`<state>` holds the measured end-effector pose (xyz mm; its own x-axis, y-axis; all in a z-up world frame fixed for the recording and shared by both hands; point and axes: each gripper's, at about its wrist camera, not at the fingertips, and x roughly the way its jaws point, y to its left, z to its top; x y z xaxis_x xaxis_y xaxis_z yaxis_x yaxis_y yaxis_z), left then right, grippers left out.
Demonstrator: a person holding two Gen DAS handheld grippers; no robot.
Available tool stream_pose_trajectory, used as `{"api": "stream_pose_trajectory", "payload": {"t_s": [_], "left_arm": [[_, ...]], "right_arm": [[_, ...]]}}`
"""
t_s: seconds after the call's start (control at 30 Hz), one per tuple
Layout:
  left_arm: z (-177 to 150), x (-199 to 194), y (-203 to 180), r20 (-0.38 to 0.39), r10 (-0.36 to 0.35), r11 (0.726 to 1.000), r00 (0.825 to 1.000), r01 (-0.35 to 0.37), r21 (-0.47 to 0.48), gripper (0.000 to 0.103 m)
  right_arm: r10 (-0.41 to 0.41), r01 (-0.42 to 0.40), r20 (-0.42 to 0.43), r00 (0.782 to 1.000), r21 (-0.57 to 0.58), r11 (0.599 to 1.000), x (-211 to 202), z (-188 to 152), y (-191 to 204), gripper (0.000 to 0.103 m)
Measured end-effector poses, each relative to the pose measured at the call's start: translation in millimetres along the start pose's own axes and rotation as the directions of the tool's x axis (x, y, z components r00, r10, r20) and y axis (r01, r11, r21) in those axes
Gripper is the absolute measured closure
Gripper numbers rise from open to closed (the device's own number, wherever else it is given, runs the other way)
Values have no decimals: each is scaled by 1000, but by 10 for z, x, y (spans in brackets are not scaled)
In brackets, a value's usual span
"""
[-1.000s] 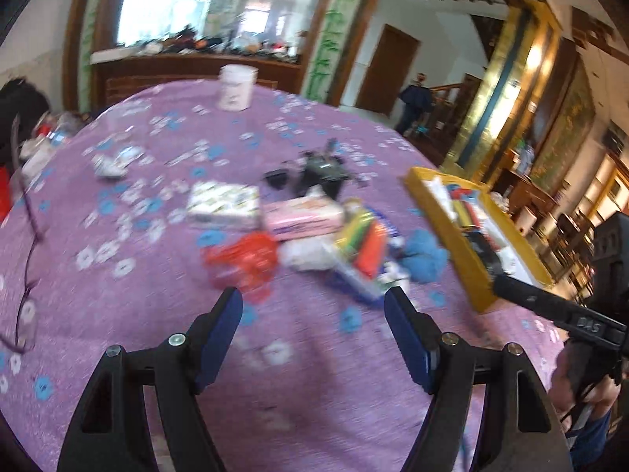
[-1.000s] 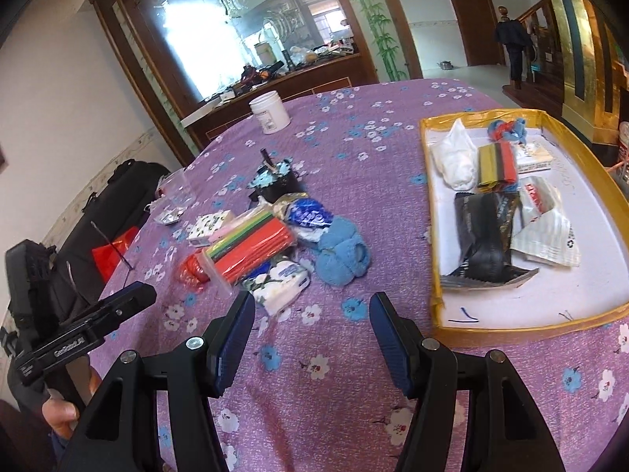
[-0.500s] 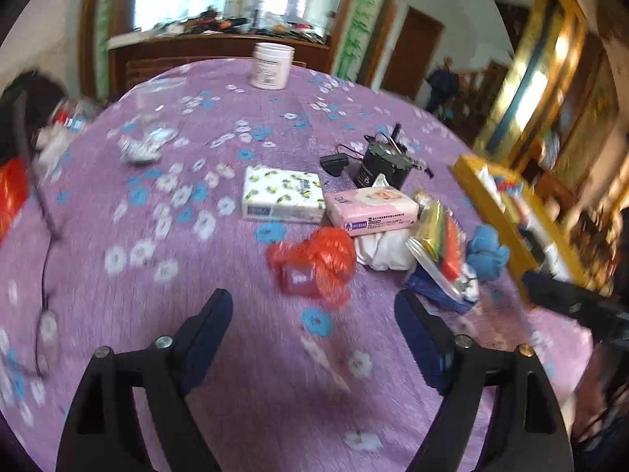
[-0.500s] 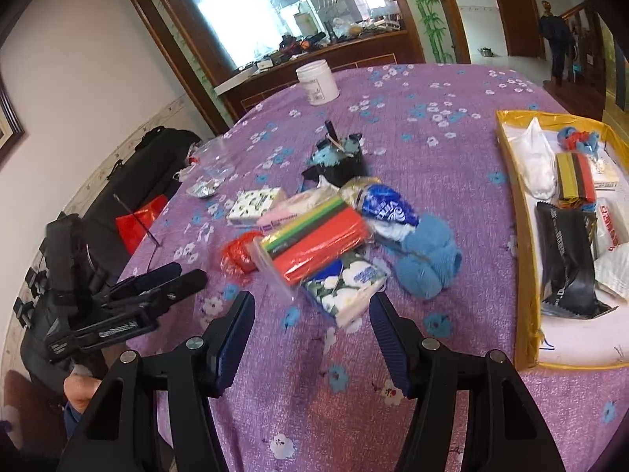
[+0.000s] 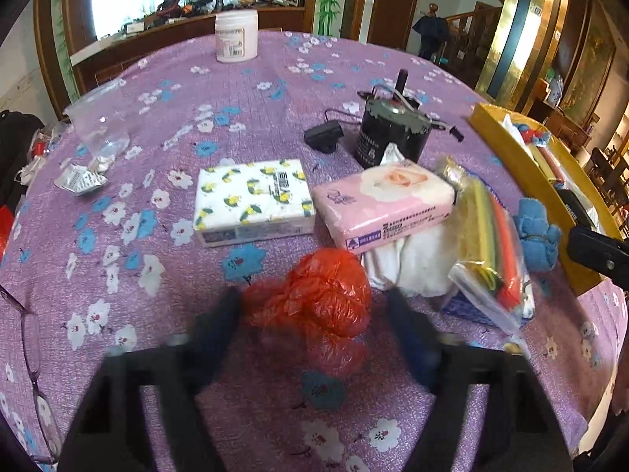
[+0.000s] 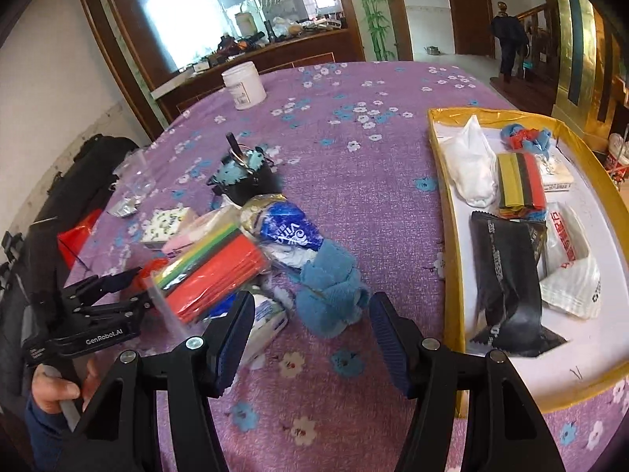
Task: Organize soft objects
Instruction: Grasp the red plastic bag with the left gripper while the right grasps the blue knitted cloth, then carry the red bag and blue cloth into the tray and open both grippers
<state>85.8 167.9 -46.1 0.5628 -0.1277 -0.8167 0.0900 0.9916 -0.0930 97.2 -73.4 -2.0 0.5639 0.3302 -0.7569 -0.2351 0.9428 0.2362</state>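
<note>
My left gripper (image 5: 314,314) is open, its blurred fingers either side of a crumpled red plastic bag (image 5: 314,306) on the purple floral tablecloth (image 5: 157,354). Behind it lie a lemon-print tissue pack (image 5: 251,200), a pink tissue pack (image 5: 385,204), a white cloth (image 5: 409,259) and a bag of coloured cloths (image 5: 491,251). My right gripper (image 6: 308,326) is open and empty, just short of a blue knitted bundle (image 6: 330,287). The left gripper (image 6: 106,295) also shows in the right wrist view. A yellow-rimmed tray (image 6: 452,212) at the right holds several soft items.
A black pot with a cable (image 5: 389,133), a white jar (image 5: 236,35), a clear plastic cup (image 5: 98,126) and foil scraps stand further back. Glasses (image 5: 31,373) lie at the left table edge. A blue snack bag (image 6: 291,228) sits in the pile.
My left gripper has moved forward and down, so its fingers now flank the red bag. My right gripper has closed in on the blue knitted bundle.
</note>
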Motion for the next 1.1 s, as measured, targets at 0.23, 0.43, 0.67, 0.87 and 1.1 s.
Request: {"api": "stream_pose_trajectory", "payload": {"t_s": [0.23, 0.43, 0.67, 0.87, 1.1], "left_arm": [[-46, -34, 17, 6, -11, 1000, 1000, 12, -25, 59], [-183, -339, -62, 85, -67, 996, 994, 71, -49, 59], [-254, -696, -338, 189, -183, 980, 965, 193, -39, 59], [-317, -635, -783, 210, -258, 964, 943, 265, -7, 59], [-331, -416, -957, 180, -251, 967, 951, 257, -5, 59]], "right_arm": [[-98, 95, -48, 994, -56, 994, 292, 25, 62, 41], [-87, 84, -36, 996, -75, 994, 310, -77, 26, 64], [-1, 11, 129, 992, -74, 997, -121, -305, -5, 65], [-1, 12, 245, 970, -42, 999, -279, -370, -177, 65], [62, -74, 252, 966, 39, 996, -313, -370, -404, 65]]}}
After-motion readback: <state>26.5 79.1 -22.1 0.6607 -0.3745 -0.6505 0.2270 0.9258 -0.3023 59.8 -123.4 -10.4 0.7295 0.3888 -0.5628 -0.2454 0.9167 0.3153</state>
